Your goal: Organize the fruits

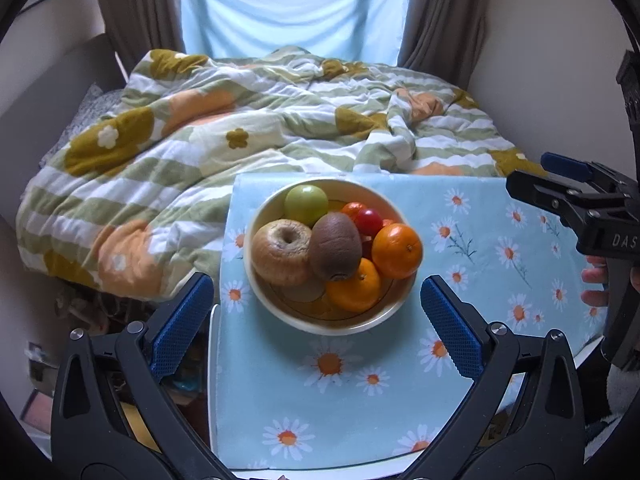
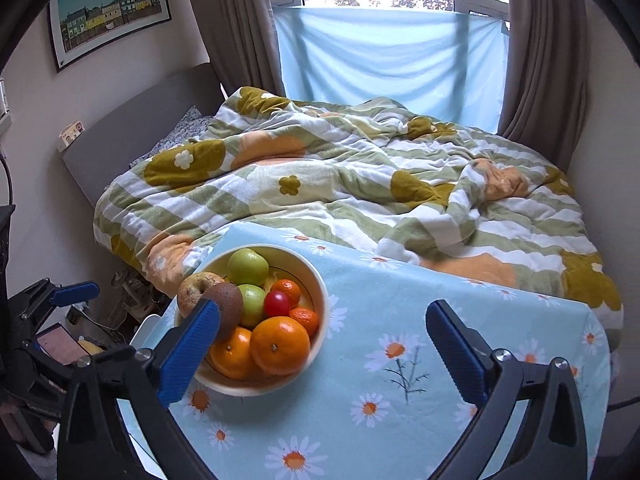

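Both your grippers, left gripper [image 1: 316, 320] and right gripper [image 2: 322, 346], hang wide open and empty, with the bowl [image 1: 384, 314] near the tabletop's far-left corner, closer to your left.

I see a glossy cream bowl [image 1: 256, 300] sitting on a smooth, matt daisy-print cloth [image 1: 320, 400]. The kiwi [image 1: 335, 246] looks fuzzy and dull, the orange [image 1: 397, 250] shiny and dimpled. Blue fingers [image 1: 452, 326] carry rough, textured rubber.

A daisy-print tablecloth [image 1: 480, 240] covers the table, bearing the fruit bowl [image 1: 394, 304].
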`<state>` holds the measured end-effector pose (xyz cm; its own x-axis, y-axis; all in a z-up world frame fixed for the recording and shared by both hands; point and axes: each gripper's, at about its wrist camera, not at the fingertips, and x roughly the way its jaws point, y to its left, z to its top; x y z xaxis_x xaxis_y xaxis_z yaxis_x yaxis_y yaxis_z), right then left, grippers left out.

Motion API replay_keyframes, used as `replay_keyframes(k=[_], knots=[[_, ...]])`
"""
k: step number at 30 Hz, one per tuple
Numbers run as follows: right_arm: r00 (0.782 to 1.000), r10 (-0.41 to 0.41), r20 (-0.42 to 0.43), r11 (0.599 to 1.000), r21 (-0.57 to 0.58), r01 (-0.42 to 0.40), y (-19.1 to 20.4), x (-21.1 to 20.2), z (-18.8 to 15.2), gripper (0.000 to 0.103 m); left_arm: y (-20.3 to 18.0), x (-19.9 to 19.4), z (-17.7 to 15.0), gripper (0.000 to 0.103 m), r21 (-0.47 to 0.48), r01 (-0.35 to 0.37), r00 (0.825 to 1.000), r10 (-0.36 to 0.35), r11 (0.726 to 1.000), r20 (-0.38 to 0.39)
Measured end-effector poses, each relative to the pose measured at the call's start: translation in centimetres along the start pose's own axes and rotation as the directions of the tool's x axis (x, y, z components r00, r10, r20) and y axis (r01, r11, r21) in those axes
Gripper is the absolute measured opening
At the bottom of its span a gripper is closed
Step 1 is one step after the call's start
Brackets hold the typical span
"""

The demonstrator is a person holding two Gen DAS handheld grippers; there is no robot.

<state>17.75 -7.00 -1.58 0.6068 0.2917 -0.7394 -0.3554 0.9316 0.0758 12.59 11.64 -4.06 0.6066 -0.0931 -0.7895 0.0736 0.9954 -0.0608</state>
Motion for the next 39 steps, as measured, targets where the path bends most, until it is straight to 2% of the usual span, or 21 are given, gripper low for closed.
replay_keyframes(k=[8,16,23,39], knots=[[0.987,-0.162,0.018,0.984,0.082,0.160,-2.5,-8.0,-2.2,0.103,-4.6,-5.5,0.6,0.103,-0.027,-0.025,0.994,0.027,0.999,0.105],[0.970,-0.241,0.010,0.957,0.166,0.236,-4.4,-11.4,-4.9,0.103,-7.3,-8.4,-0.4,0.103,-0.023,-0.061,0.984,0.063,0.998,0.169],[0.960,-0.281,0.009,0.942,0.193,0.274,-5.0,-13.0,-6.7,0.103,-8.5,-9.5,-1.2,0.103,-0.004,-0.063,0.977,0.063,0.998,0.202],[0.951,-0.308,0.029,0.933,0.207,0.295,-5.4,-14.1,-7.2,0.102,-8.8,-10.0,-1.4,0.103,0.002,-0.054,0.979,0.052,0.999,0.199]])
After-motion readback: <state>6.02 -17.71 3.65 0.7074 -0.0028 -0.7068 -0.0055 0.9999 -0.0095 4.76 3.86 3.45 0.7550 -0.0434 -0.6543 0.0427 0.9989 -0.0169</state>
